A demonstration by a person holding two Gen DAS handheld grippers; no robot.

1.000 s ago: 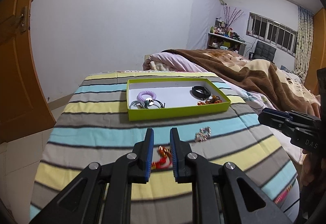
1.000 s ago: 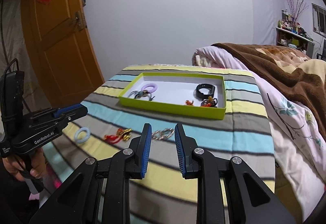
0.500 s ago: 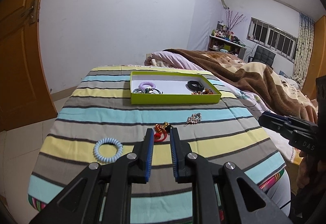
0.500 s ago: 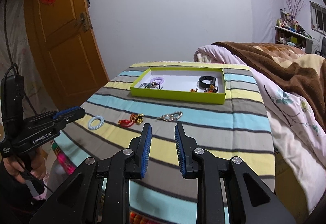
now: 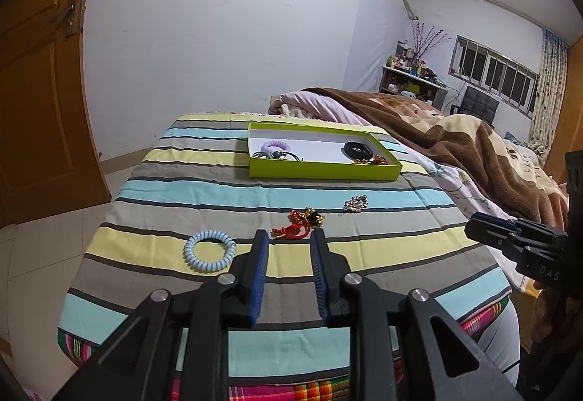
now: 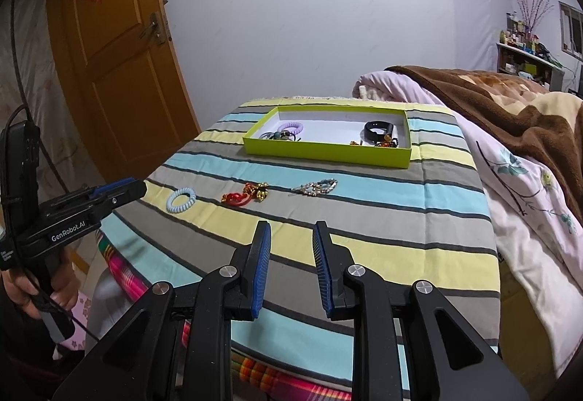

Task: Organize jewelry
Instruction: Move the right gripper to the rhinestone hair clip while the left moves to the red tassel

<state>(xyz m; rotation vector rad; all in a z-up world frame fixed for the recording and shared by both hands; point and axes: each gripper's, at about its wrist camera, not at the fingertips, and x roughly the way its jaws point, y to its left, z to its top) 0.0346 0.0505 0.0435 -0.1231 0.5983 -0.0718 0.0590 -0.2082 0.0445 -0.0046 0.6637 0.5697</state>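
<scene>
Small amber trinkets (image 5: 371, 159) in green tray (image 5: 324, 170), indistinct

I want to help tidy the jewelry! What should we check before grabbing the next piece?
1. Left gripper holds nothing, jaws opening: ok.
2. Right gripper open and holds nothing: ok.
3. Light blue spiral hair tie, red and gold knotted charm and sparkly rhinestone clip lie apart on the striped cloth: ok.
4. Lime green shallow box has bare white floor in the middle: ok.
5. Gripper lined up over a piece: not ok, both hang short of them.
</scene>
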